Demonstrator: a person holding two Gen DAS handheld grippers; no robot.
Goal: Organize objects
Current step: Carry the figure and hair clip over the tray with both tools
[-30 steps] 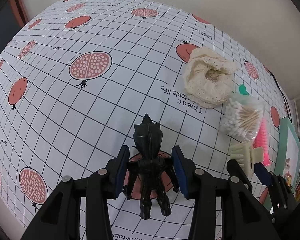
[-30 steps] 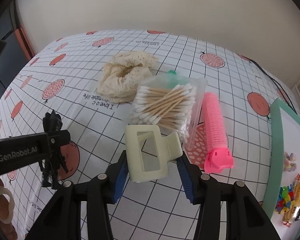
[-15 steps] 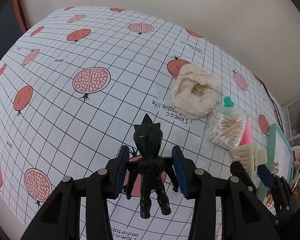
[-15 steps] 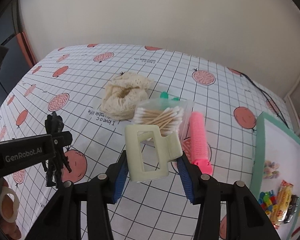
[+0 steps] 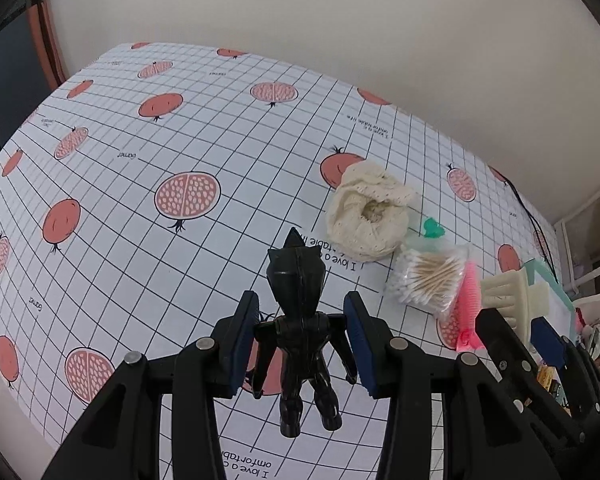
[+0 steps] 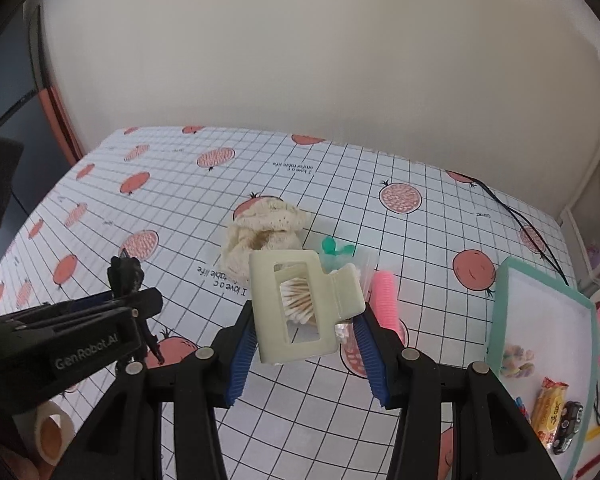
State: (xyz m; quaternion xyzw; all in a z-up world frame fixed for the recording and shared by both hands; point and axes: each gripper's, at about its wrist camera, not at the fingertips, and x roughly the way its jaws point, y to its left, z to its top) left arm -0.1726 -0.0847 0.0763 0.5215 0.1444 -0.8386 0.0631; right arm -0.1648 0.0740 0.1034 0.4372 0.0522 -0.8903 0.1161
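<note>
My left gripper point(image 5: 300, 344) is shut on a black toy figure point(image 5: 302, 332), held by its arms above the pomegranate tablecloth point(image 5: 140, 200); the figure point(image 6: 126, 276) also shows at the left of the right wrist view. My right gripper point(image 6: 304, 344) is shut on a cream hair claw clip point(image 6: 296, 308), lifted off the table; in the left wrist view the clip point(image 5: 512, 296) sits at the right. On the table lie a cream crochet scrunchie point(image 6: 264, 236), a bag of cotton swabs point(image 5: 432, 276) and a pink hair roller point(image 6: 386, 304).
A white tray with a teal rim point(image 6: 500, 304) at the right holds candy, a snack bar point(image 6: 552, 408) and a small toy car point(image 6: 568, 428). A green clip point(image 6: 334, 248) lies behind the swabs. A tape roll point(image 6: 52, 432) sits at lower left. A black cable point(image 6: 520, 220) runs along the far right.
Both grippers have risen and drawn back with their objects still held; the table items look smaller and farther, and more wall shows. The tray's contents have come into the right wrist view.
</note>
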